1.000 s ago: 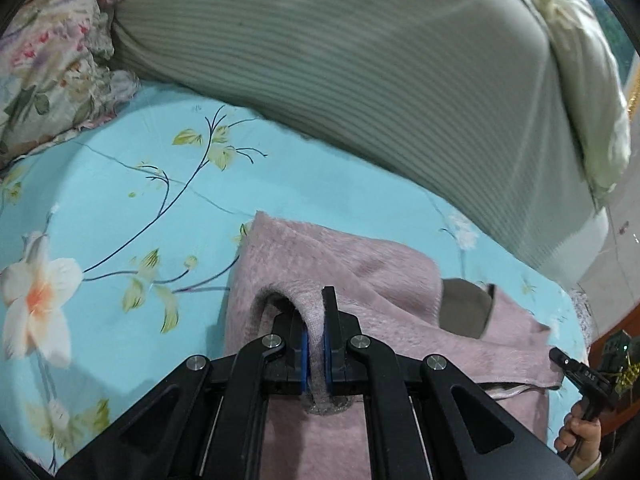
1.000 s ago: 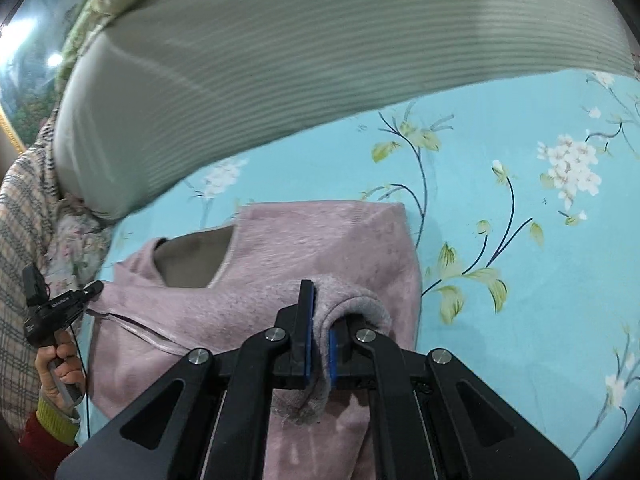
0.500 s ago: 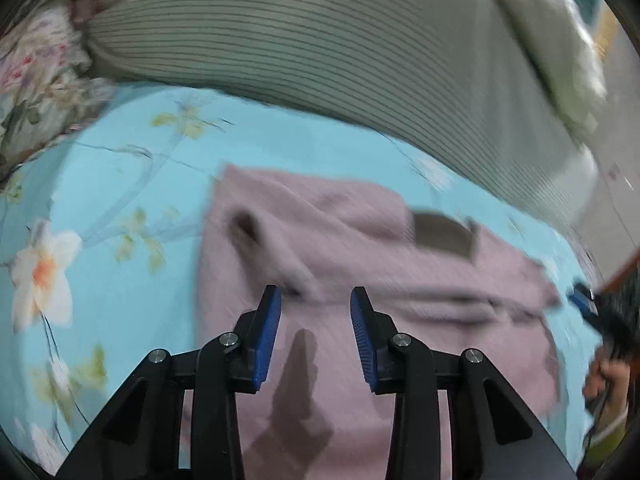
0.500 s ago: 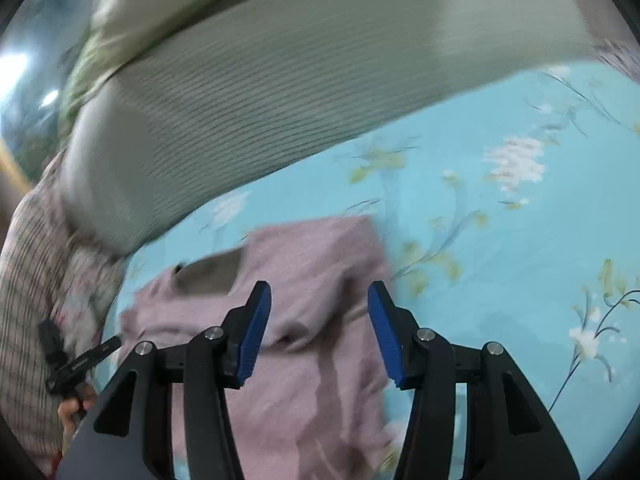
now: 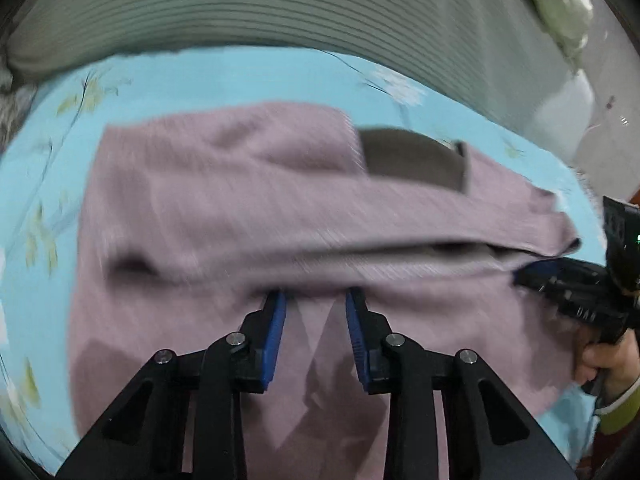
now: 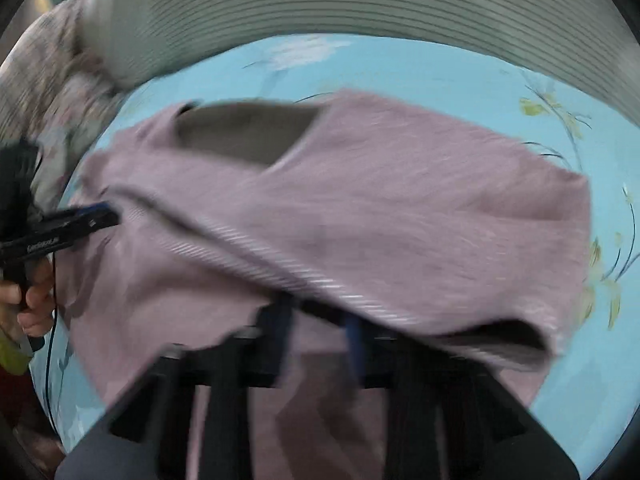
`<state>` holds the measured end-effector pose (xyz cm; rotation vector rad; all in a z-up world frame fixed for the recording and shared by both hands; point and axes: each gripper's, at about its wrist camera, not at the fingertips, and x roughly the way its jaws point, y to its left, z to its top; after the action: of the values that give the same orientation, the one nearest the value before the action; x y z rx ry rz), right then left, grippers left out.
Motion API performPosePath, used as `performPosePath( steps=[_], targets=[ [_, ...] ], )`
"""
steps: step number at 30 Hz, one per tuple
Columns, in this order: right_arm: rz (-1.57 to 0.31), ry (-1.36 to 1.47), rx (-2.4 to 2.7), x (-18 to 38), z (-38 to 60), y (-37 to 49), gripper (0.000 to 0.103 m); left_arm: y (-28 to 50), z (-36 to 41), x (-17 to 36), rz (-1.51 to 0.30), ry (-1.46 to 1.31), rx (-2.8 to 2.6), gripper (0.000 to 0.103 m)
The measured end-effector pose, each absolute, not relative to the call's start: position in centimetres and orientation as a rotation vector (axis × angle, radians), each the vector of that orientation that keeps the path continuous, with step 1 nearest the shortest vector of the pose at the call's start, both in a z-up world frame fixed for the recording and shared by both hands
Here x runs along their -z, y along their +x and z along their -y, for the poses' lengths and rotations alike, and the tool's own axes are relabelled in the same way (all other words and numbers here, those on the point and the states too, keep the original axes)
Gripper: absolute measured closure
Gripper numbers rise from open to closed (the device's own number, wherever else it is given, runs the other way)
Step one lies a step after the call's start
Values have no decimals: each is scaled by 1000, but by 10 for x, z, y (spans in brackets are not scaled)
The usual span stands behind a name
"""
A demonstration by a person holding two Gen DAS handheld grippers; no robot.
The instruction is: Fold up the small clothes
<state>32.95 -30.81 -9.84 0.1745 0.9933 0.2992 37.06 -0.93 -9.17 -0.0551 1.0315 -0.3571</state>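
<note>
**Fold step under way, second grasp pending**

Garment (image 5: 248,200), pink, lay half folded on the sheet (image 5: 200,76), filling the middle of both views, with its ribbed hem (image 6: 280,264) doubled across the centre. Left gripper (image 5: 316,300) had its jaws spread and closing, tips at the fold's edge, with nothing pinched. Right gripper (image 6: 316,320) was blurred; its jaws appeared apart, tips hidden under the lifted hem. Assessment: both grippers were positioned to take the fold's edge. Next move requires both to close on the doubled edge, then lift evenly.
</note>
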Motion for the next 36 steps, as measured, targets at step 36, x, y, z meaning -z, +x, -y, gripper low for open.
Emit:
performPosePath(
  steps=[36],
  targets=[
    [-787,542,-100,75,364,193,100,176,-103,117,-1010,-571,224,56]
  ],
)
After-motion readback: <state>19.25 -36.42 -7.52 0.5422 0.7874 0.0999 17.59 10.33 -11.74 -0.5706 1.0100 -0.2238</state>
